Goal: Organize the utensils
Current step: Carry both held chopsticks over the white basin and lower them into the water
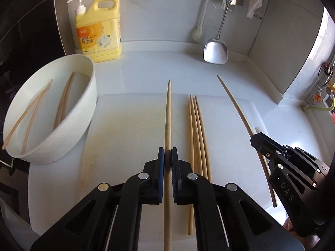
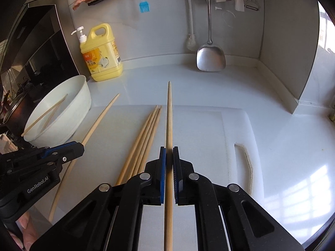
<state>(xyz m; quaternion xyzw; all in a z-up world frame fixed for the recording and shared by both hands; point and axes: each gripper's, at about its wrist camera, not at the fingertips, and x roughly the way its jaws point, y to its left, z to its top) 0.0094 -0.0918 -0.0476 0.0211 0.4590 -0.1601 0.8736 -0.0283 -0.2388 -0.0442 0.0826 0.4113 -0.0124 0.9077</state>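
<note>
The left gripper (image 1: pixel 167 153) is black w/ blue pads. Its two fingers point forward and down, squeezed tight on one long thin wooden chopstick (image 1: pixel 168 113). The right gripper (image 2: pixel 169 152) looks the same, black w/ blue pads, also tipped down, pinching its own long wooden stick (image 2: pixel 169 113). Both grippers sit side by side, a bit apart. A bit of a hand (image 2: pixel 22 230) shows behind the left one.

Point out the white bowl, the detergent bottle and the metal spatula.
white bowl (image 1: pixel 88 96), left wrist view, on its outer wall.
detergent bottle (image 1: pixel 98 39), left wrist view, on its label.
metal spatula (image 2: pixel 211 59), right wrist view, on its blade.
</note>
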